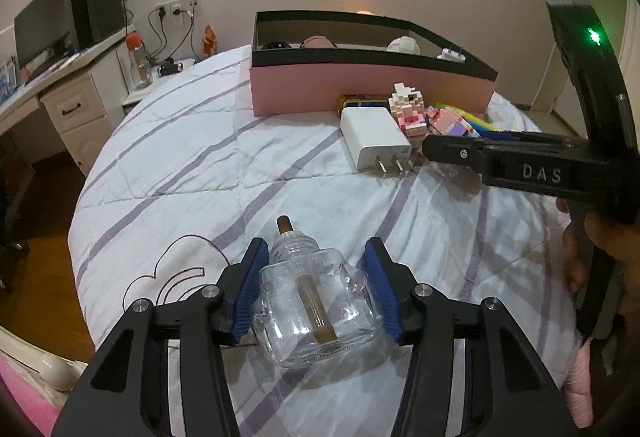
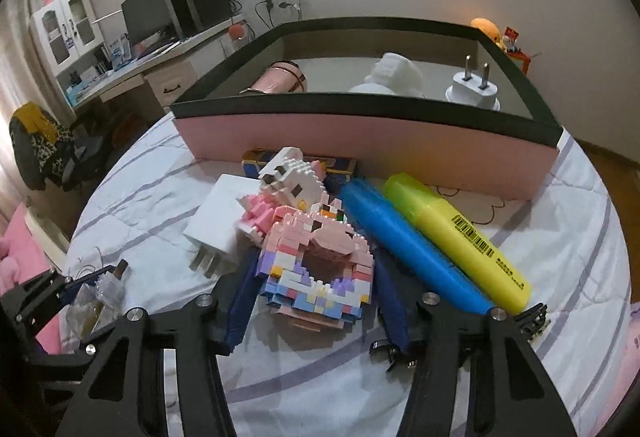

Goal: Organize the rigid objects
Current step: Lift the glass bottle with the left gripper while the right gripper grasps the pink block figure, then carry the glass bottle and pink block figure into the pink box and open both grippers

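Note:
A clear glass bottle with a brown wick lies on the bed between my left gripper's open blue pads; the left pad seems to touch it, the right stands off. My right gripper is open around a pink and purple block figure on the quilt. In the left wrist view it reaches in from the right. A white block cat, a white charger, a blue marker and a yellow highlighter lie beside it. The pink box stands behind.
The box holds a pink cylinder, a white object and a white plug. A blue and gold item lies against the box front. A black clip lies on the quilt. A desk stands to the left of the bed.

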{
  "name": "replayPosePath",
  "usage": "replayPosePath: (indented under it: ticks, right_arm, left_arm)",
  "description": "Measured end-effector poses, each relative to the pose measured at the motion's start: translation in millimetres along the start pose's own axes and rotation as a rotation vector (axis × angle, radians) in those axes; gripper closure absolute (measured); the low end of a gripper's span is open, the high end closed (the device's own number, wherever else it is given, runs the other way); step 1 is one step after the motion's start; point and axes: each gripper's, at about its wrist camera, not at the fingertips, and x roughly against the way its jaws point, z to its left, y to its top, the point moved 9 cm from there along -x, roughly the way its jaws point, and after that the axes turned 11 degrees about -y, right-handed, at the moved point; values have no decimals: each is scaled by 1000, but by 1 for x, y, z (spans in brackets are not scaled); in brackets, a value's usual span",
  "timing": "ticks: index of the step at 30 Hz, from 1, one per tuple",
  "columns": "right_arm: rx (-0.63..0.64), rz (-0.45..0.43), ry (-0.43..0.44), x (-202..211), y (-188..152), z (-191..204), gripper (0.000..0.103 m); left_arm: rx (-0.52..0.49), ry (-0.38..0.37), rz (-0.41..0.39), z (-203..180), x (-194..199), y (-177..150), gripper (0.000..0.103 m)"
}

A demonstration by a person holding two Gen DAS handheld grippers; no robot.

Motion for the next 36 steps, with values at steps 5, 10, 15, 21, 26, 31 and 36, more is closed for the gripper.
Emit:
replayPosePath:
  ticks: [5, 10, 15, 21, 26, 31, 36]
  right_arm:
    - [20, -34, 7, 18, -1, 0, 47]
    - [27, -67, 15, 35, 1, -1, 47]
    - [36, -96, 24, 49, 6, 0, 47]
    - [41, -99, 40, 55, 4, -1, 47]
    - [32, -88, 40, 50, -3, -6, 47]
    - [27, -86, 44, 50, -4, -7, 47]
    - [35, -83, 48, 50, -5, -5, 47]
  left_arm:
    - [13, -20, -12, -1, 10, 0, 52]
    - [14, -14, -37, -3, 22, 6, 52]
    - [4, -5, -51, -8, 29, 14, 52]
    - [12, 36, 35, 0, 19, -12, 52]
    - [24, 92, 60, 6, 22, -25, 50]
    - [30, 150, 90, 9, 25, -30, 30]
    - [29, 144, 68, 7, 30, -33, 52]
